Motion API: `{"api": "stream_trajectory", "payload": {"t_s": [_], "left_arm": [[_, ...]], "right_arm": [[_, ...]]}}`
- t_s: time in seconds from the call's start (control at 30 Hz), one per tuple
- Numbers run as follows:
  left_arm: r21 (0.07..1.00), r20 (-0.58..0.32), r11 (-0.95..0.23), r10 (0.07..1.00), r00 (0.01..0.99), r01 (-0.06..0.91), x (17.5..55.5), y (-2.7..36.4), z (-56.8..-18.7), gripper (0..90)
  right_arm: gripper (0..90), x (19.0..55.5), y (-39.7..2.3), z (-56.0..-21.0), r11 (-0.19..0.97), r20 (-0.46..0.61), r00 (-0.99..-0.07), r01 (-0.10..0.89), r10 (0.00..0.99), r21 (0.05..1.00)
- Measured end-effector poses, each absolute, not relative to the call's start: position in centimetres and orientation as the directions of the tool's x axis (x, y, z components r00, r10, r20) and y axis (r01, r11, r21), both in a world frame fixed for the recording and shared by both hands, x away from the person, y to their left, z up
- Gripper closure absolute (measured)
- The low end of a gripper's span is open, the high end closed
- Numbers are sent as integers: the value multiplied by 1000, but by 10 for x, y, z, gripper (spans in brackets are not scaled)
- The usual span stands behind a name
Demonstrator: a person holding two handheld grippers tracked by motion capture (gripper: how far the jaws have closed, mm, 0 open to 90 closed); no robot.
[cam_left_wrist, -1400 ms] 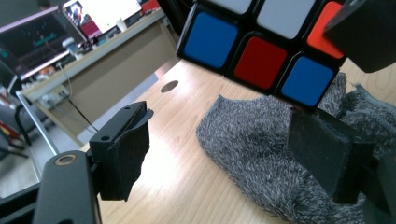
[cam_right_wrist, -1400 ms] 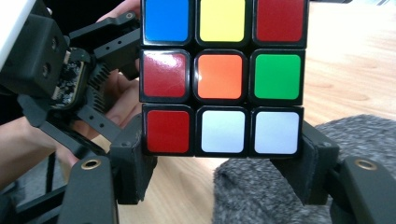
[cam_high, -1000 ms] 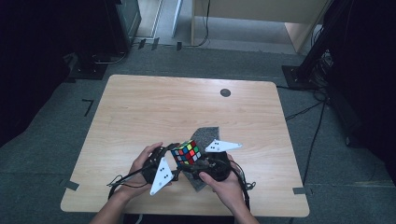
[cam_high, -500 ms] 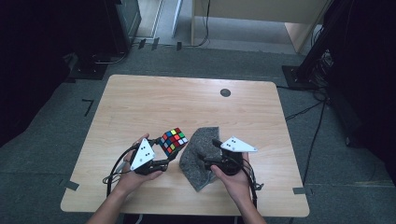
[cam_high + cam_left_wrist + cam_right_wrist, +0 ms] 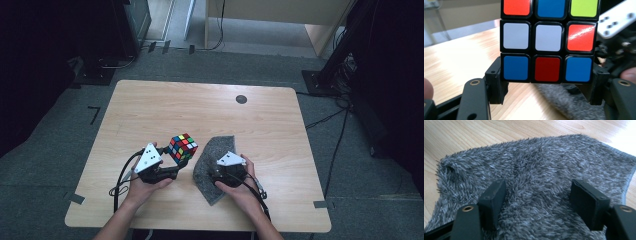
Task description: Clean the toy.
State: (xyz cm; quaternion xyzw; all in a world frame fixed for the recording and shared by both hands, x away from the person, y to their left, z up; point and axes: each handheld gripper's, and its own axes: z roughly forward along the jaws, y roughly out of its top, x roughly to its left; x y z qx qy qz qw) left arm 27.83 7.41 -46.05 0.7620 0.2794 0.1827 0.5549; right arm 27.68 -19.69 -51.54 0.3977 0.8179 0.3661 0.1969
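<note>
- L gripper (image 5: 172, 162): I see its jaws clamped on the puzzle cube (image 5: 182, 147), one on each side of the bottom row; the cube's blue-red-blue row sits between them in the left gripper view (image 5: 547, 50).
- Cube pos.: held clear of the counter (image 5: 150, 110), just left of the grey cloth (image 5: 215, 160).
- R gripper (image 5: 544, 195): jaws apart, have just been closing a little, nothing pinched betw. them; both tips sit down on the cloth pile (image 5: 541, 165).
- Cloth: flat on counter, near front edge, under my R hand (image 5: 235, 175).
</note>
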Motion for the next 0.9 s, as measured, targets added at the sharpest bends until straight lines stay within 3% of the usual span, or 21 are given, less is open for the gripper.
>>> {"api": "stream_trajectory", "payload": {"t_s": [0.23, 0.33, 0.43, 0.53, 0.63, 0.77, 0.9], "left_arm": [[941, -43, -229, 651, 758, 250, 280, 74, -462, 340], [940, -73, -208, 648, 758, 269, 281, 75, -462, 340], [939, -83, -205, 645, 760, 276, 282, 78, -462, 341], [936, -73, -219, 641, 764, 274, 283, 78, -463, 341], [933, -58, -242, 628, 776, 266, 282, 77, -464, 341], [927, -19, -290, 600, 800, 240, 279, 70, -465, 342], [919, 11, -332, 557, 830, 211, 275, 62, -467, 341]], "right_arm": [[394, 278, -204, -522, 348, 51, -590, 540, 806, 766], [616, 274, -204, -520, 348, 54, -594, 541, 803, 766], [743, 271, -202, -517, 370, 37, -599, 540, 800, 756], [772, 269, -205, -511, 372, 27, -590, 542, 807, 754], [779, 265, -215, -496, 274, 81, -565, 515, 821, 812], [779, 249, -229, -458, 114, 134, -577, 372, 806, 921], [777, 232, -231, -425, 8, 151, -630, 241, 762, 970]]}}
